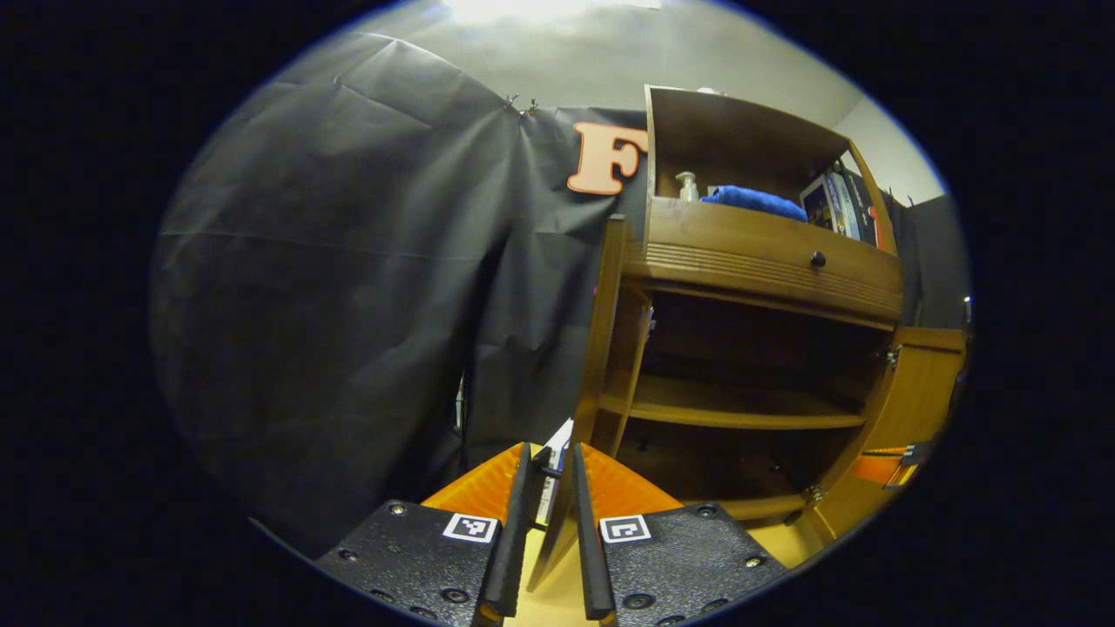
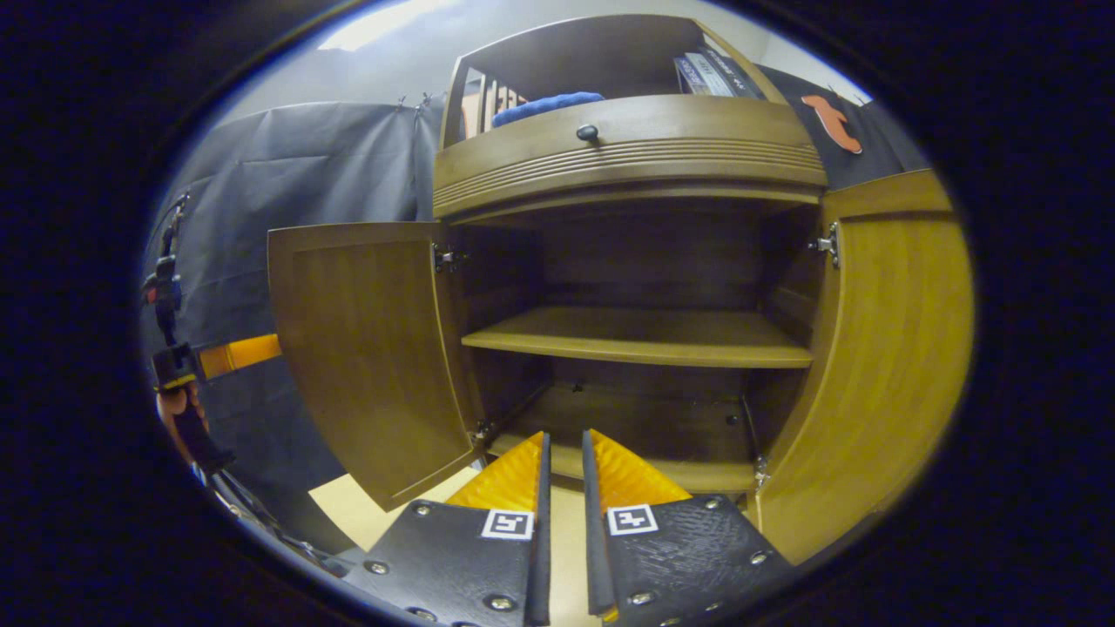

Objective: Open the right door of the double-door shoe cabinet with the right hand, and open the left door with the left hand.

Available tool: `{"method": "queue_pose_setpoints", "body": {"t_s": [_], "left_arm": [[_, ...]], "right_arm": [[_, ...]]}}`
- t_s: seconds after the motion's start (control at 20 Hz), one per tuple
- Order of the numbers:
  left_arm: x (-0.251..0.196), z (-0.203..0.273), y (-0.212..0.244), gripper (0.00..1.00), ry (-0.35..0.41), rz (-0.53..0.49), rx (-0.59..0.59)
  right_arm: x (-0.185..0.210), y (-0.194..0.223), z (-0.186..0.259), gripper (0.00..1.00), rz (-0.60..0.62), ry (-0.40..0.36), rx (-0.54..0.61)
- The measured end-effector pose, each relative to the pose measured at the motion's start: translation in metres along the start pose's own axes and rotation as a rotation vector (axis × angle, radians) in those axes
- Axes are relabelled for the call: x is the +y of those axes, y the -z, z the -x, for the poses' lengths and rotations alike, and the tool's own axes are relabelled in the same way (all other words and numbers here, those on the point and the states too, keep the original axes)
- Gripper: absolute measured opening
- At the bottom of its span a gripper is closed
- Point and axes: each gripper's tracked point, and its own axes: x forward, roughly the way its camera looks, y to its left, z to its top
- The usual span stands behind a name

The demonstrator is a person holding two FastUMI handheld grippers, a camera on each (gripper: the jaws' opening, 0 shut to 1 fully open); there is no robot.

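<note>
Black cloth wall [image 1: 348,261] hanging in folds, pale ceiling [image 1: 610,52] — bright light overhead, light floor [image 2: 348,514].

The wooden double-door shoe cabinet [image 2: 627,157] stands with both doors swung wide. Its left door [image 2: 370,348] and right door [image 2: 880,366] hang outward on their hinges, baring a dark interior with one middle shelf [image 2: 640,338] above the cabinet's floor.

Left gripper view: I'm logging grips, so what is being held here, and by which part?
The left door, held by its free edge, which sits between the left gripper's fingers.
</note>
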Motion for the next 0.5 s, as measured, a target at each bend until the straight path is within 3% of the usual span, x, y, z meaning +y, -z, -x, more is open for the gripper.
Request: {"method": "queue_pose_setpoints", "body": {"t_s": [0.5], "left_arm": [[-0.124,-0.016,-0.026,0.29,0.227,0.029,-0.042]], "right_arm": [[-0.044,-0.053,0.036,0.17,-0.029,0.103,-0.122]]}}
